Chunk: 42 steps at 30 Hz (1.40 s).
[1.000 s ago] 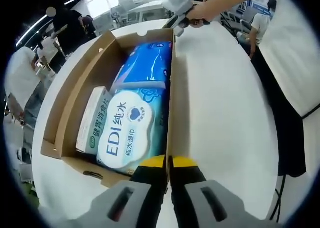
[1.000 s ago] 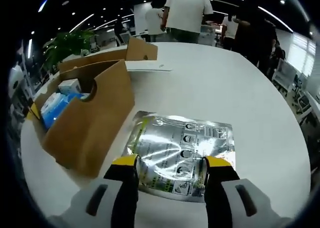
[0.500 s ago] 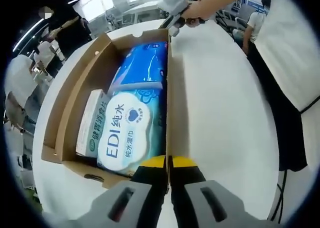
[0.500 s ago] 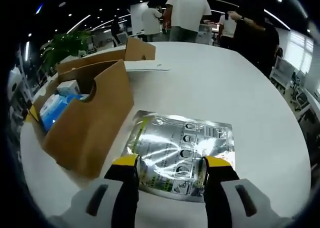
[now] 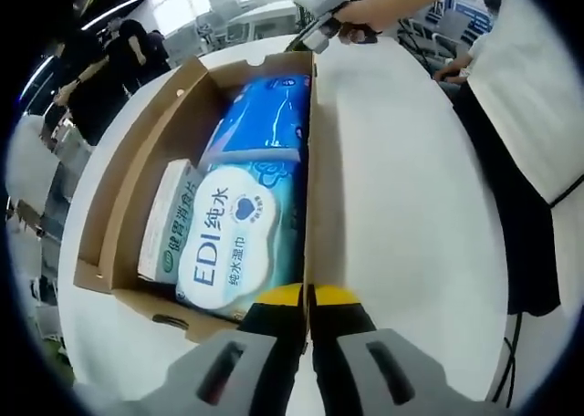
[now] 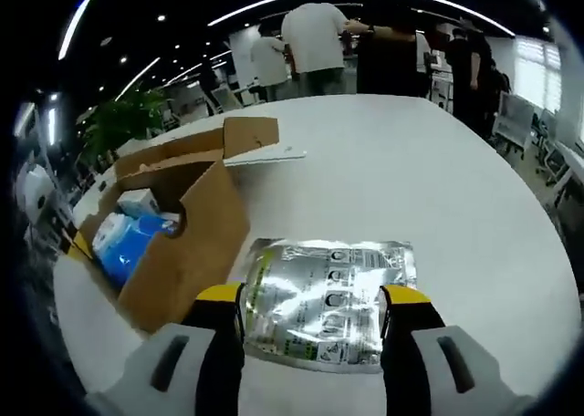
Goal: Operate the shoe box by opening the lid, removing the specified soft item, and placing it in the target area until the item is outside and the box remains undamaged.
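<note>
We see the left gripper clenched on the box wall at 6 o'clock, wipes and a blue pack lying inside (lid flap open). In the right gripper view, the right gripper stands released, jaws astride the near edge of the silver pouch, which lies flat on the white table just beside the box at 9 o'clock.
</note>
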Motion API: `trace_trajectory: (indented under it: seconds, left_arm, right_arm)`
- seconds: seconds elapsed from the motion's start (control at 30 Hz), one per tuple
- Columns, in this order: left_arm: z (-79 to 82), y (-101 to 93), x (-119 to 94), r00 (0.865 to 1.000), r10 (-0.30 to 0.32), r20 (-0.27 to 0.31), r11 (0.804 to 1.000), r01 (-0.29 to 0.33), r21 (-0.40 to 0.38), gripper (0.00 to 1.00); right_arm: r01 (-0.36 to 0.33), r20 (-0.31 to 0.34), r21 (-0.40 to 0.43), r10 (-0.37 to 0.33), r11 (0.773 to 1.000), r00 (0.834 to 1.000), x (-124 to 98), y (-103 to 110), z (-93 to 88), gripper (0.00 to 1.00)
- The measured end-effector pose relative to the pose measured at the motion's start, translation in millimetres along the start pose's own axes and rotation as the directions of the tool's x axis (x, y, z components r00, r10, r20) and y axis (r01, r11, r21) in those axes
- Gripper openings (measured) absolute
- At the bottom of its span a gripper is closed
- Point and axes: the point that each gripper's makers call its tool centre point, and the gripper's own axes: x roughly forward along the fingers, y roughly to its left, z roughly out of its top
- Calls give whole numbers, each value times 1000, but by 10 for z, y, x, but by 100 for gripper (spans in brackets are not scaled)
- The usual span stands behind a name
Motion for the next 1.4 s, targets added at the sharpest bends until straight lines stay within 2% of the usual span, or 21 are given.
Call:
trace_trajectory:
  seconds: [0.03, 0.07, 0.13, 0.2, 0.23, 0.3, 0.33, 0.47, 0.53, 0.6, 0.7, 0.8, 0.87, 0.97, 1.03, 1.17, 1.23, 1.27, 1.3, 1.33, 1.4]
  left_arm:
    - [2, 4, 0, 1000, 0, -1, 1000, 0, -11, 1]
    - [2, 2, 1, 1000, 0, -4, 1000, 0, -12, 1]
    - [-4, 0, 4, 1000, 6, -6, 1000, -6, -10, 1]
    - [-3, -3, -6, 1000, 11, 1, 1000, -11, -7, 1]
    - [-6, 1, -3, 1000, 11, 3, 1000, -11, -7, 1]
    - [-5, 2, -4, 1000, 6, 2, 1000, -6, -7, 1]
    - [-5, 2, -5, 1000, 5, 2, 1000, -5, -10, 1]
    - [-7, -7, 16, 1000, 2, -12, 1000, -2, 6, 1]
    - [-13, -3, 19, 1000, 0, -13, 1000, 0, 10, 1]
    - [-14, 3, 14, 1000, -8, -13, 1000, 8, 4, 1]
    - [-18, 6, 8, 1000, -6, -16, 1000, 6, 7, 1]
    - [-18, 2, 5, 1000, 2, -21, 1000, -2, 6, 1]
    - [-5, -5, -2, 1000, 7, -20, 1000, -6, 7, 1]
    - [-8, -1, -1, 1000, 10, -16, 1000, -10, 12, 1]
    - [1, -1, 1, 1000, 4, -22, 1000, -3, 5, 1]
    - [5, -3, 4, 1000, 11, -14, 1000, -11, 10, 1]
    - [9, -1, 4, 1000, 10, -11, 1000, -10, 14, 1]
    - [11, 0, 4, 1000, 10, -10, 1000, -10, 7, 1]
    - [9, -2, 6, 1000, 10, -11, 1000, -10, 7, 1]
    - [10, -5, 6, 1000, 7, -9, 1000, -7, 16, 1]
    - [14, -1, 4, 1000, 8, -1, 1000, -8, 4, 1]
  right_arm:
    - [1, 20, 52, -2, 999, 1000, -45, -3, 42, 58]
    - [-1, 73, 160, -10, 987, 997, -138, 8, 124, 58]
    - [10, 129, 161, -31, 987, 991, -275, 10, 170, 57]
    - [21, 108, 166, -40, 986, 993, -341, 41, 91, 57]
    - [24, 127, 236, -56, 972, 990, -353, 38, 37, 56]
    - [13, 75, 265, -34, 964, 997, -342, 69, -148, 58]
    - [56, 49, 249, -70, 967, 996, -361, 13, -251, 58]
    - [58, 92, 221, -80, 974, 992, -512, 83, -176, 58]
    - [44, 141, 164, -68, 985, 988, -589, 135, -32, 59]
    - [38, 151, 121, -56, 992, 987, -663, 177, 72, 59]
    - [23, 198, 38, -30, 999, 980, -796, 275, 377, 59]
    - [8, 211, 23, -13, 1000, 977, -866, 355, 555, 61]
    - [-35, 201, 3, 34, 999, 979, -865, 494, 669, 61]
    - [-117, 110, -47, 121, 992, 987, -777, 739, 683, 61]
    - [-121, 68, -170, 134, 978, 989, -704, 857, 736, 58]
    - [-186, -18, -253, 187, 949, 982, -640, 1169, 816, 51]
    - [-189, -56, -237, 180, 953, 982, -659, 1246, 827, 53]
    - [-169, -89, -233, 152, 958, 984, -674, 1214, 802, 53]
    - [-134, -81, -228, 118, 964, 990, -675, 1161, 838, 52]
    - [-143, -73, -227, 130, 963, 989, -673, 1175, 855, 52]
    - [-157, -109, -237, 134, 959, 985, -685, 1177, 807, 48]
